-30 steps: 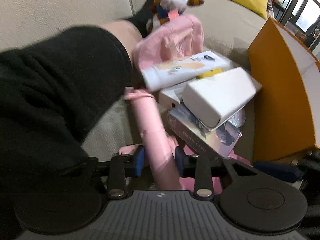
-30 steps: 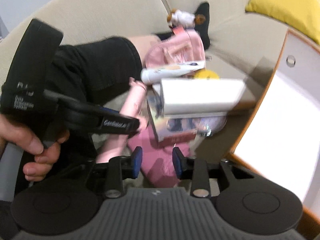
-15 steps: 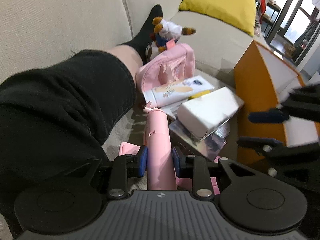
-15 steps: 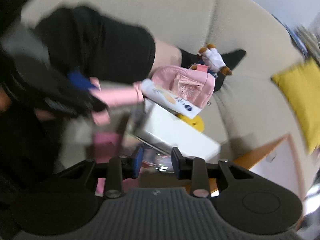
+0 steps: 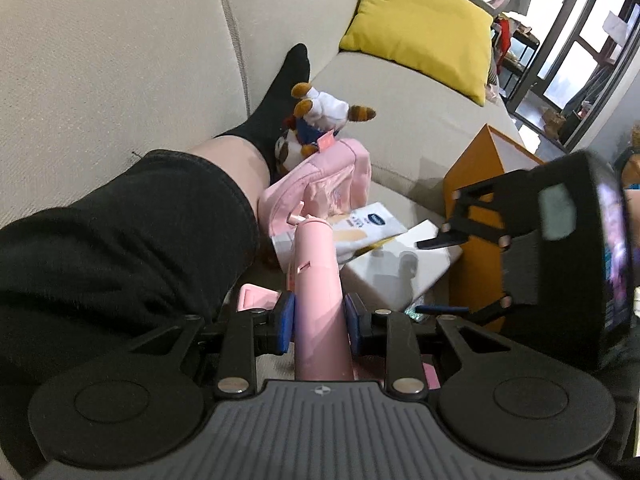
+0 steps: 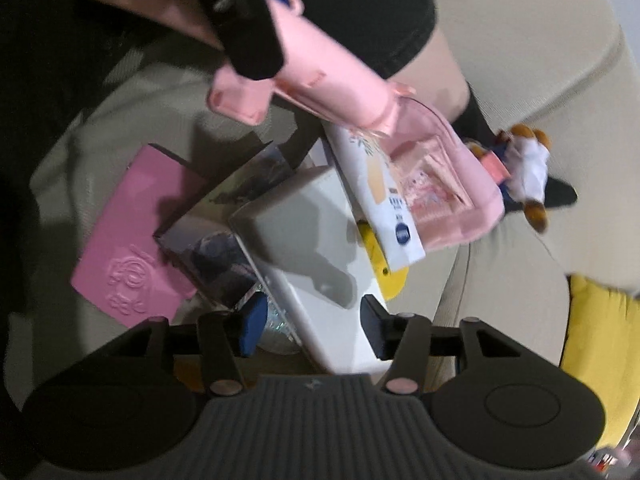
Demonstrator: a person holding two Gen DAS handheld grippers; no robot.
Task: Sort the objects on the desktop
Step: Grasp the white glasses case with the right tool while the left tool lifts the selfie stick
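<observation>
Pink bottle [image 5: 318,280]: we see it clamped in the left claw [image 5: 319,322], both blue pads pressed on its sides, its capped end pointing away from the camera and raised above the pile on the sofa [image 5: 120,80]. In the right wrist view the same bottle [image 6: 332,88] crosses the upper frame at a slant, above the heap. The pile sits on the seat cushion just beside a person's leg in black shorts [image 5: 132,240] and a black sock [image 5: 280,92]. We note in it a white box [image 6: 312,248] resting tilted on a dark printed box [image 6: 216,248], a flat pink case [image 6: 132,248] partly under that, a white tube [image 6: 384,200] lying across a pink pouch [image 6: 448,184], and a yellow item [image 6: 380,268] mostly hidden beneath the tube. A plush toy [image 5: 320,120] lies at the far end of the pouch, touching the sock. The right claw [image 6: 312,328] is opening; its fingers straddle the near end of the white box, pads not pressing on it. An orange box [image 5: 476,200] stands near the pile; a yellow cushion [image 5: 424,28] leans at the sofa's far end.
</observation>
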